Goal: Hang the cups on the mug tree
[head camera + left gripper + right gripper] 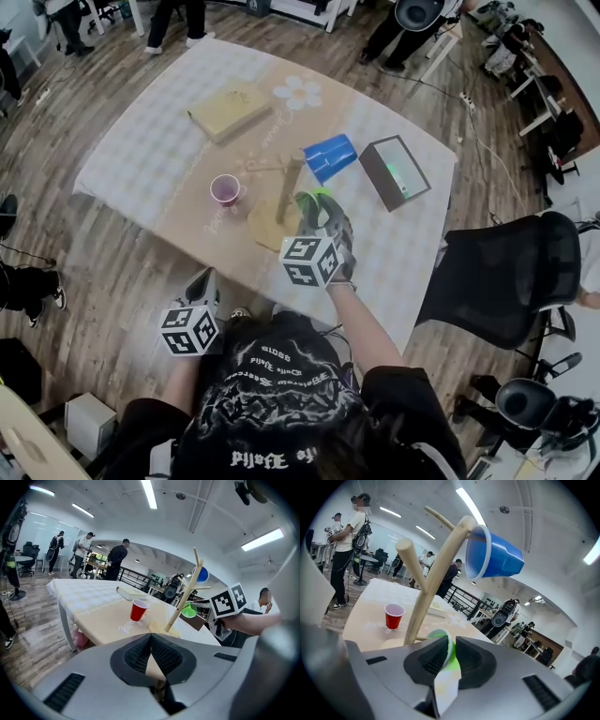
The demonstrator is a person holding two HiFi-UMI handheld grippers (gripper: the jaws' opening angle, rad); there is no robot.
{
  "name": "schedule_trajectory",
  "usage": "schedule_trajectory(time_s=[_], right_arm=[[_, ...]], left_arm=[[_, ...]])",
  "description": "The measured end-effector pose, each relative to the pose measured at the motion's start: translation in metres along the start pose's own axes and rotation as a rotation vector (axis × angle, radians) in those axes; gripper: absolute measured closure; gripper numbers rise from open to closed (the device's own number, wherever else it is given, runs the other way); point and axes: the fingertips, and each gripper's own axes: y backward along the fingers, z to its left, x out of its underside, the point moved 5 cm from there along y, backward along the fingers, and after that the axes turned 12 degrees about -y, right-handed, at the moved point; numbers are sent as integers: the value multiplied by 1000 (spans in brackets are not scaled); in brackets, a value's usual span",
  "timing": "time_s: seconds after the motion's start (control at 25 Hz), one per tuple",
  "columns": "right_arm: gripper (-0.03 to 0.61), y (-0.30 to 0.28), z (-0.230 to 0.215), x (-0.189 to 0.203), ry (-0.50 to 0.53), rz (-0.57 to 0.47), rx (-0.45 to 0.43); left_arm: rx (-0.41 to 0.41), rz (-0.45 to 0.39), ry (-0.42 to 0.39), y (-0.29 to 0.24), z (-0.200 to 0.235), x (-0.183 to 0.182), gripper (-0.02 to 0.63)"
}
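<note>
The wooden mug tree (286,192) stands on the table's near middle, and a blue cup (330,157) hangs on its far-right peg. In the right gripper view the blue cup (494,557) sits on its side on an upper branch of the tree (436,578). My right gripper (451,651) is open; the wall of a green cup (449,660) stands between its jaws, leaning on the left pad with a gap to the right pad. The green cup (189,610) hangs close against the stem. A red cup (226,189) stands upright left of the tree. My left gripper (151,637) is shut and empty, off the table's near edge.
A tan book-like box (230,110) lies at the table's far side. A dark box with a green light (395,172) sits right of the blue cup. A black office chair (506,281) stands right of the table. People stand beyond the far edge.
</note>
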Motion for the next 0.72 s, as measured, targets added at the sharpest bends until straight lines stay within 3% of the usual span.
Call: schedule_trajectory(time_s=[0.44, 0.72], right_arm=[[510, 5, 14, 0, 96, -53, -6], [500, 8, 19, 4, 76, -71, -26]], left_arm=[[-5, 22, -4, -5, 3, 1, 594], [-8, 40, -12, -10, 1, 3, 594]])
